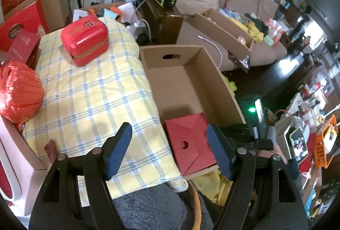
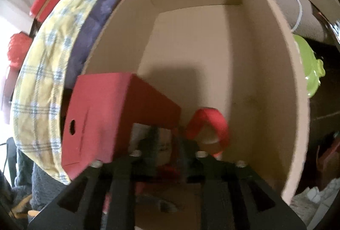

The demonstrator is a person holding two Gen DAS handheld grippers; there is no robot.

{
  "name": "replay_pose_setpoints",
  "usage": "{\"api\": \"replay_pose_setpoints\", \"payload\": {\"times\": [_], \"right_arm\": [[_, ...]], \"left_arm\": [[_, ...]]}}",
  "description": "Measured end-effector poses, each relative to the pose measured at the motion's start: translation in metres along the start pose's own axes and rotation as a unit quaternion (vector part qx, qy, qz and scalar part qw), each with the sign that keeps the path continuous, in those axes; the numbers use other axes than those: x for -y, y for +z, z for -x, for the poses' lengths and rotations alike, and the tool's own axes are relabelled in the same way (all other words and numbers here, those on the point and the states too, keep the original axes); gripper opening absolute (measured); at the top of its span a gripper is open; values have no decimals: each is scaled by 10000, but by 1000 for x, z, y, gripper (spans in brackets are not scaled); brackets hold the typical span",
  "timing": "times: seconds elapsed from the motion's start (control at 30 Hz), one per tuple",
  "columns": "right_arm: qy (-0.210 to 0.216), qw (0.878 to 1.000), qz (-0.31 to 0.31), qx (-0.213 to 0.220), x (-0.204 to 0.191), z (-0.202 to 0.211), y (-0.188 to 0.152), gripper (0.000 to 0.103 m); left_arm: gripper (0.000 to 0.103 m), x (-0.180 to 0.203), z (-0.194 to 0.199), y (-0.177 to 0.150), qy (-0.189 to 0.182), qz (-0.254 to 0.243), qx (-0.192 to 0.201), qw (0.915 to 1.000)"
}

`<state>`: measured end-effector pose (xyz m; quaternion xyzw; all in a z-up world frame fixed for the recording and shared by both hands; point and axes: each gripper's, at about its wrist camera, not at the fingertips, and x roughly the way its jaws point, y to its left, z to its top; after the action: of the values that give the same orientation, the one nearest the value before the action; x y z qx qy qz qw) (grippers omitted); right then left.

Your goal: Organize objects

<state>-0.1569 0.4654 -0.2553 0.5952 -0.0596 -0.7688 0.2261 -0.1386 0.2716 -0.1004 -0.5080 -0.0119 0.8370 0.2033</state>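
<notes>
An open cardboard box (image 1: 167, 64) stands beside a yellow plaid cloth (image 1: 89, 102). A red paper box (image 1: 191, 140) with a round hole lies in its near corner. My left gripper (image 1: 170, 126) hovers above the cloth's edge and that red box, its blue pads wide apart with nothing between them. In the right wrist view my right gripper (image 2: 170, 137) is low inside the cardboard box (image 2: 276, 81), close behind the red paper box (image 2: 102, 115). Its blurred fingertips stand a little apart. A red ribbon loop (image 2: 212, 123) sits just to their right, outside them.
On the cloth are a red tin (image 1: 85, 42) at the back and a red foil ball (image 1: 19, 91) at the left. A pink box (image 1: 17, 166) lies at the near left. A sofa with a second cardboard box (image 1: 223, 27) is behind; a cluttered table (image 1: 308, 123) stands right.
</notes>
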Motion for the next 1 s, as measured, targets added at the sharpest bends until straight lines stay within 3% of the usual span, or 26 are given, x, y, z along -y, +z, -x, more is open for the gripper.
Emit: {"api": "replay_pose_setpoints", "payload": {"times": [0.2,0.3,0.43,0.5,0.67,0.73,0.9,1.0], "right_arm": [[9,9984,-180,544,11,27,3,31],[-56,9991,-140,390,6,18,3,31],[-215,9994,237,110,-20,-8,6,16],[-264,9991,325,106,-25,-8,7,14],[-138,9995,262,138,-22,-6,6,17],[-170,9995,118,218,-8,1,7,26],[52,9996,-37,283,-5,5,7,24],[-255,9989,332,233,-19,3,7,24]], "left_arm": [[70,-12,4,-1,103,87,71,9999],[70,-16,5,-1,80,139,88,9998],[70,-16,7,0,77,132,119,9998],[70,-17,8,0,82,140,135,9998],[70,-21,11,0,136,170,192,9996],[70,-24,13,0,145,213,221,9994],[70,-36,20,0,194,319,294,9989],[70,-44,27,0,237,404,365,9982]]}}
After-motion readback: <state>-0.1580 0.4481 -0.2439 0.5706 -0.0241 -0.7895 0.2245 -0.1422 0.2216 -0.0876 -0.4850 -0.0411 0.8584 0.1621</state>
